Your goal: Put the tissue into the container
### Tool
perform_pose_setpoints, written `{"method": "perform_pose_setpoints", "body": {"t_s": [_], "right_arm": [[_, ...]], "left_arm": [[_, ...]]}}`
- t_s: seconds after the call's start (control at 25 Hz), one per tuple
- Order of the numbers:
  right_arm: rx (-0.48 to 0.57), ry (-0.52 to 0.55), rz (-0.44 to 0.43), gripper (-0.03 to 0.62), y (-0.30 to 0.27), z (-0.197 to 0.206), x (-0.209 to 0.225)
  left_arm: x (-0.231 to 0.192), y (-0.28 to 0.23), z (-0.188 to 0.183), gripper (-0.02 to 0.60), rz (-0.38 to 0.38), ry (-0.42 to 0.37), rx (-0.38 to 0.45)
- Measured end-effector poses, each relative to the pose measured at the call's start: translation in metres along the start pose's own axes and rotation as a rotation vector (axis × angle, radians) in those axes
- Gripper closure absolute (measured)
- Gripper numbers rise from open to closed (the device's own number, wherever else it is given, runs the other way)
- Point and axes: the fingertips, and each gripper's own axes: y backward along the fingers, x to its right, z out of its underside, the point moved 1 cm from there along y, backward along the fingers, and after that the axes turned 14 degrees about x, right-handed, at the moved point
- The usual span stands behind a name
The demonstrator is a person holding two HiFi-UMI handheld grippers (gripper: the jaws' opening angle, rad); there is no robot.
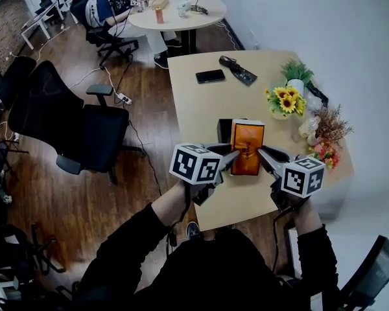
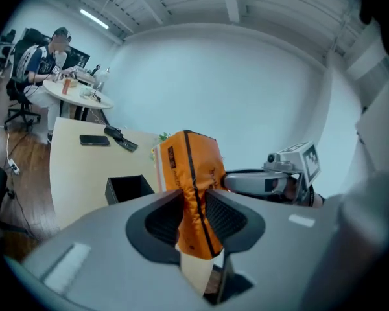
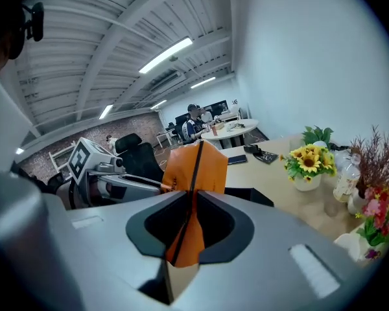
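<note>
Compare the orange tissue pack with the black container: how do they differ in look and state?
Colour: the tissue pack is orange with a dark stripe; the container is plain black.
Support: the left gripper and right gripper both clamp the pack; the container sits on the table, untouched.
Form: the pack is a soft wrapper; the container is an open-topped box.
Both are roughly rectangular.

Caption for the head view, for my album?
Left gripper and right gripper pinch an orange tissue pack over the table, near a container.
</note>
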Motion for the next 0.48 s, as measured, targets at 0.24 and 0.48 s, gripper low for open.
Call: {"method": "perform_pose_setpoints", "body": {"t_s": [0.24,0.48], "right_arm": [[-0.077,-0.052,-0.018,0.545,-0.034,0.012,0.036],[-0.146,-0.103,-0.064,0.545,-0.066,0.026,0.069]], "left_arm": [[-0.034,-0.031,0.007,0.491,-0.039,0.095,-0.048],[-0.068,-0.057,0.016,0.491,-0.089,0.168,-0.086]]}}
